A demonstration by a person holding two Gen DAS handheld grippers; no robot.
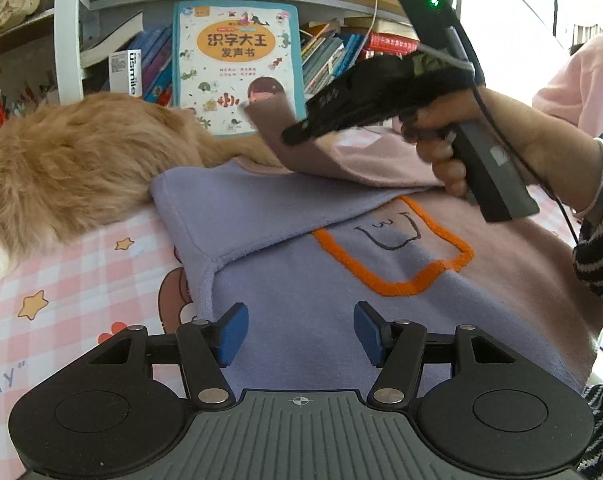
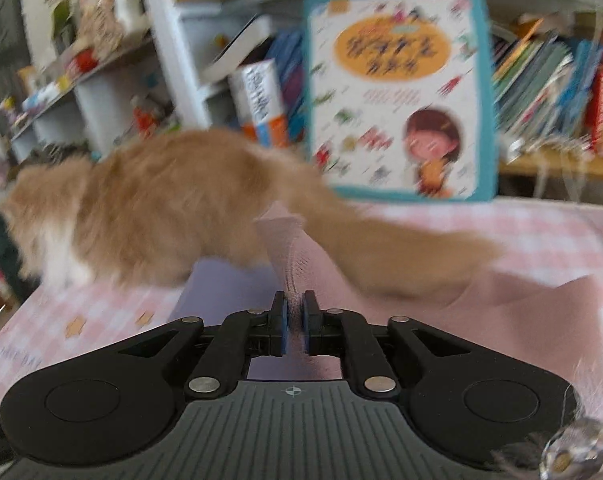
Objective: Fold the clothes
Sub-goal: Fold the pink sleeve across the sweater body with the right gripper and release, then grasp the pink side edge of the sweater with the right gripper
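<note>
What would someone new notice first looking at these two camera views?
Likely the fluffy orange cat lying on the pink checked bedsheet, its tail across the far edge of the sweatshirt. Next, the right gripper shut on a lifted mauve sleeve, while the left gripper hangs open over the lilac body. Behind, a children's book leans against the bookshelf.

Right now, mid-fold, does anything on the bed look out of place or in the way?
Yes: a fluffy orange cat lies on the checked sheet at the far edge of the purple sweatshirt, its tail across the pink part. The right gripper holds a pink sleeve lifted close to it. The left gripper is open.
</note>
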